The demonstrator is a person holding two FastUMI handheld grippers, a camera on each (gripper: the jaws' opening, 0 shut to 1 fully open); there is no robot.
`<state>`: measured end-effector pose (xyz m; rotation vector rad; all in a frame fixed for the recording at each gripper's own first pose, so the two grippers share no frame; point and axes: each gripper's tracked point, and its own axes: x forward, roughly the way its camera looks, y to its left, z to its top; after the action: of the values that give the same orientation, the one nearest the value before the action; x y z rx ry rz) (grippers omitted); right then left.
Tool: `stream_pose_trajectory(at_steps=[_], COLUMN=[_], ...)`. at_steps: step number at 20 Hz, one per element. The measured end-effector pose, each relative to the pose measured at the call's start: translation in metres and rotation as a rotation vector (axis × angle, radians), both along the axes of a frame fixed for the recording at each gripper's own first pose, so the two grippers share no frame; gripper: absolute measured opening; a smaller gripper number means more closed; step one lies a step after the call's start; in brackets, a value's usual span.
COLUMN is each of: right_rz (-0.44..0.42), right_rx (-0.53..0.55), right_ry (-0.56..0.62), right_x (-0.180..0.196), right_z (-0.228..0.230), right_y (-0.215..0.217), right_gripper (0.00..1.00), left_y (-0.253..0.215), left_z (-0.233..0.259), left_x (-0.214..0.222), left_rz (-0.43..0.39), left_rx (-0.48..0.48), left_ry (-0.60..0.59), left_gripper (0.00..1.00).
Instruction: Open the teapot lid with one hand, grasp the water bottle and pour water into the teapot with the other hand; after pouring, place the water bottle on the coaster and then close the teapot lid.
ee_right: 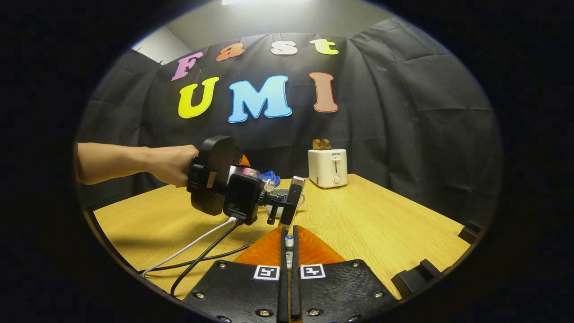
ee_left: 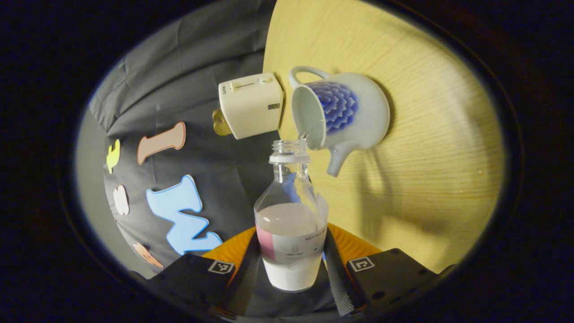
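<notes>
In the left gripper view my left gripper [ee_left: 291,262] is shut on a clear water bottle [ee_left: 290,215] with a pink and white label. The bottle is uncapped, and its mouth sits just beside the open top of the white teapot [ee_left: 354,114] with a blue flower pattern. The teapot stands lidless on the wooden table [ee_left: 439,148]. In the right gripper view my right gripper [ee_right: 289,235] is shut on a small white and blue piece, the teapot lid [ee_right: 289,243], mostly hidden by the fingers. Farther off, a hand holds the left gripper [ee_right: 215,179] with the bottle [ee_right: 245,172] tipped sideways over the teapot [ee_right: 287,197].
A white toaster [ee_right: 328,168] with bread in its slot stands at the table's back edge, close behind the teapot; it also appears as the toaster [ee_left: 251,105] in the left gripper view. Cables [ee_right: 202,251] trail from the left gripper across the table toward the front.
</notes>
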<state>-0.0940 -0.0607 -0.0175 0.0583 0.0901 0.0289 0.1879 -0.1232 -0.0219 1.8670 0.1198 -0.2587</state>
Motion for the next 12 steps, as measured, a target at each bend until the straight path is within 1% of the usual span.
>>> stream_pose_trajectory(at_steps=[5, 9, 12], right_rz=[-0.003, -0.007, -0.008], right_rx=[0.002, 0.009, 0.009], right_ry=[0.005, 0.008, 0.008], right_x=[-0.0006, -0.0006, -0.0003], right_z=[-0.0022, -0.0034, -0.0033], right_y=[-0.0027, -0.0056, -0.0066], right_gripper=[0.02, 0.02, 0.02], left_y=[-0.0033, -0.0049, -0.0071], left_z=[0.0022, 0.0037, 0.0081], left_x=[-0.0028, -0.0048, -0.0061], left_rz=[-0.006, -0.009, -0.016], left_rx=[0.068, 0.095, 0.131], left_ry=[-0.008, -0.007, -0.019], left_gripper=[0.84, 0.84, 0.84])
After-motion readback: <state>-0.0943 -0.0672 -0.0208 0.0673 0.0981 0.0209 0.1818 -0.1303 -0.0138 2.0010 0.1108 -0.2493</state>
